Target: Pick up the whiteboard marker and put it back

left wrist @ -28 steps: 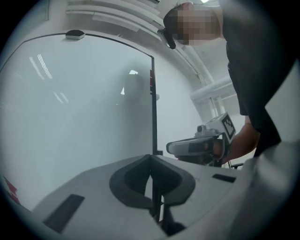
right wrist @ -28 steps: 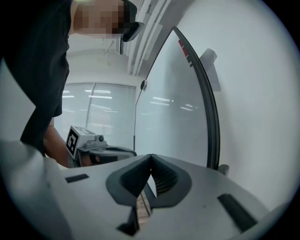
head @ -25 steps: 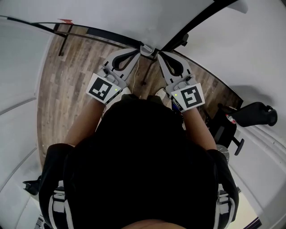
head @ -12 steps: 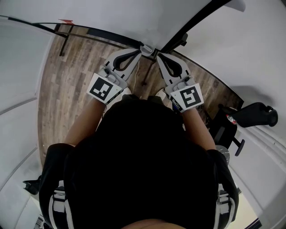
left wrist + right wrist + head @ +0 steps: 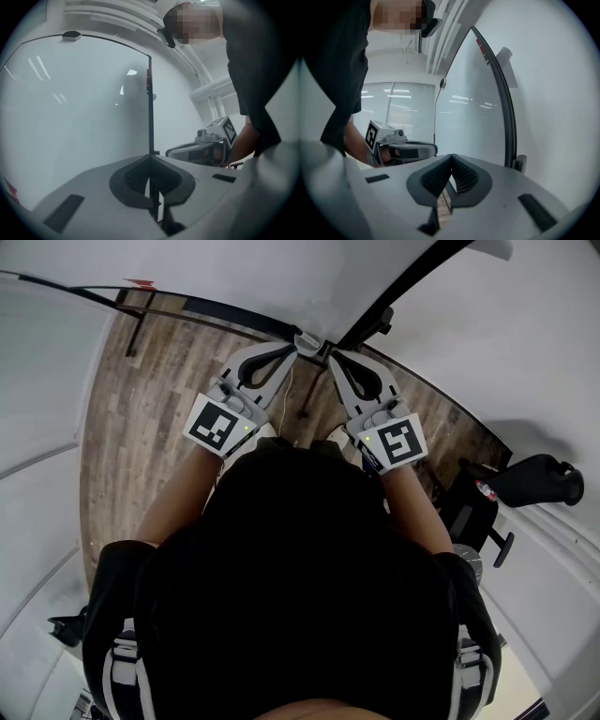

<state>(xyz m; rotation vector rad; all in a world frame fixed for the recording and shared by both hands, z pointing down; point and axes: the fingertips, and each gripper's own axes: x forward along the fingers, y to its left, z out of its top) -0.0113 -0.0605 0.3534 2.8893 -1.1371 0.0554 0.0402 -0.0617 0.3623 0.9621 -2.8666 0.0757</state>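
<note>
No whiteboard marker can be made out in any view. In the head view my left gripper point(image 5: 293, 347) and right gripper point(image 5: 329, 359) are held side by side in front of the person, tips close together near the black edge of a whiteboard point(image 5: 281, 277). The left gripper point(image 5: 150, 157) has its jaws closed together with nothing between them, pointing at the whiteboard point(image 5: 79, 108) and its black frame point(image 5: 150, 103). The right gripper point(image 5: 451, 157) is likewise shut and empty, facing the whiteboard point(image 5: 468, 112). Each gripper shows in the other's view: the right gripper point(image 5: 206, 146) and the left gripper point(image 5: 401, 148).
Wood-plank floor point(image 5: 141, 427) lies below the grippers. A black chair-like object point(image 5: 534, 479) stands at the right. A small dark object point(image 5: 71, 35) sits on the board's top edge, and a small red piece point(image 5: 148, 77) sits on its frame. White walls enclose both sides.
</note>
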